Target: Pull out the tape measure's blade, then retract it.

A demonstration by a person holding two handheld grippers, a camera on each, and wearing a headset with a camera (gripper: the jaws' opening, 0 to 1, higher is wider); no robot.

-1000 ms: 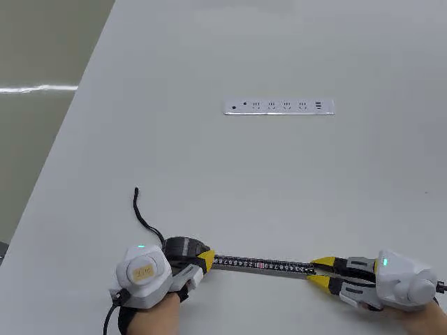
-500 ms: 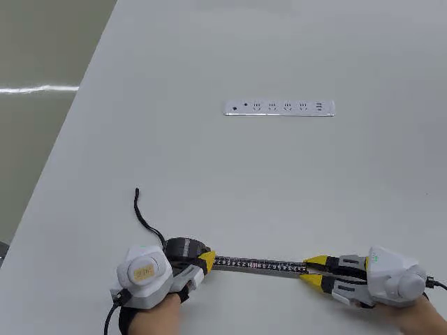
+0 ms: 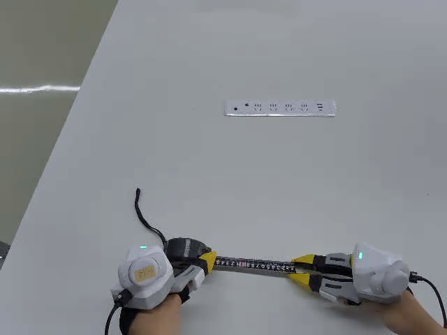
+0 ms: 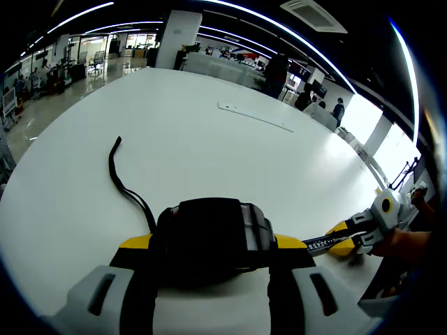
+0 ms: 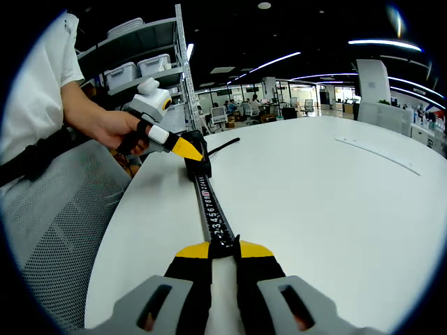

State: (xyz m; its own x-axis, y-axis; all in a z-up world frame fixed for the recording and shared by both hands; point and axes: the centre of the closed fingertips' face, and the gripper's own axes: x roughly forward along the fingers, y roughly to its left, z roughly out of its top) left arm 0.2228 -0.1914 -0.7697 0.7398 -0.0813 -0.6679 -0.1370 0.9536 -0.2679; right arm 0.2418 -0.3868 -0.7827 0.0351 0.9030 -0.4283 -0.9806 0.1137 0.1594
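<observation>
Left tongs (image 3: pixel 202 262) clamp black tape measure (image 4: pixel 209 230); right tongs (image 3: pixel 299 269) pinch numbered blade (image 3: pixel 251 264) tip, extended.

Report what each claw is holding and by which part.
The left claw clamps the tape measure by its black case; the right claw pinches the free end of the blade.

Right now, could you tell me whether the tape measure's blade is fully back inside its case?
No, a stretch of blade runs from the case in the left gripper to the right gripper pinching its end.
</observation>
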